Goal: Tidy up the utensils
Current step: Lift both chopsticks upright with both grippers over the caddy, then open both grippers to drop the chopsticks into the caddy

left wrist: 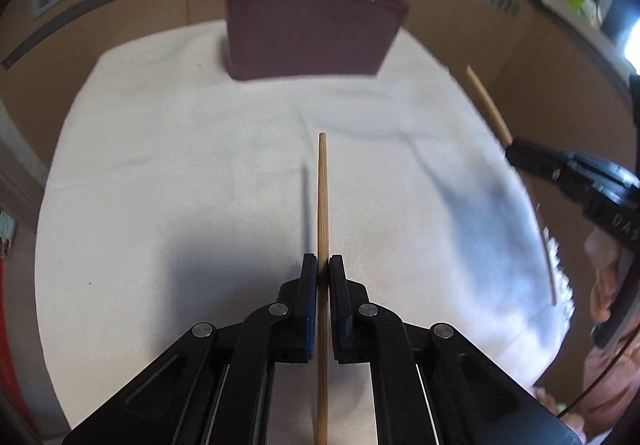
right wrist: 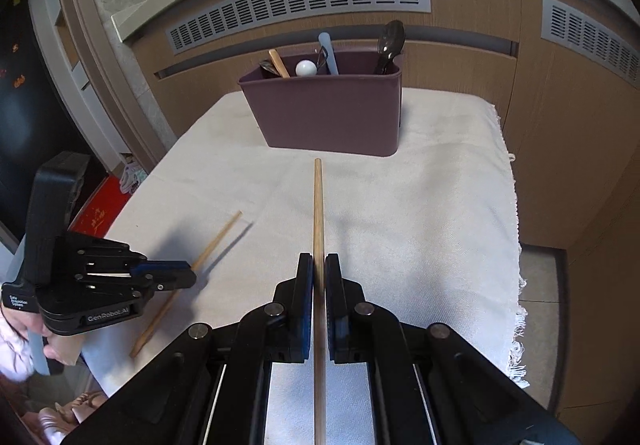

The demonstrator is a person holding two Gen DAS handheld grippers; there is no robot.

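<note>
Both tools – left tool & right tool – are each clamping a chopstick, carrying toward holder – next needs tips dropped in.

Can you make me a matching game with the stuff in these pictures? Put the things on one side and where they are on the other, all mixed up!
Things:
1. wooden chopstick in the left view
2. wooden chopstick in the right view
3. small white ball
4. dark purple plastic utensil bin

Places:
A. standing at the far end of the white cloth
B. pinched in the right gripper
C. inside the bin, among the utensils
D. pinched in the left gripper

Pairs: 1-D, 2-B, 3-C, 4-A
</note>
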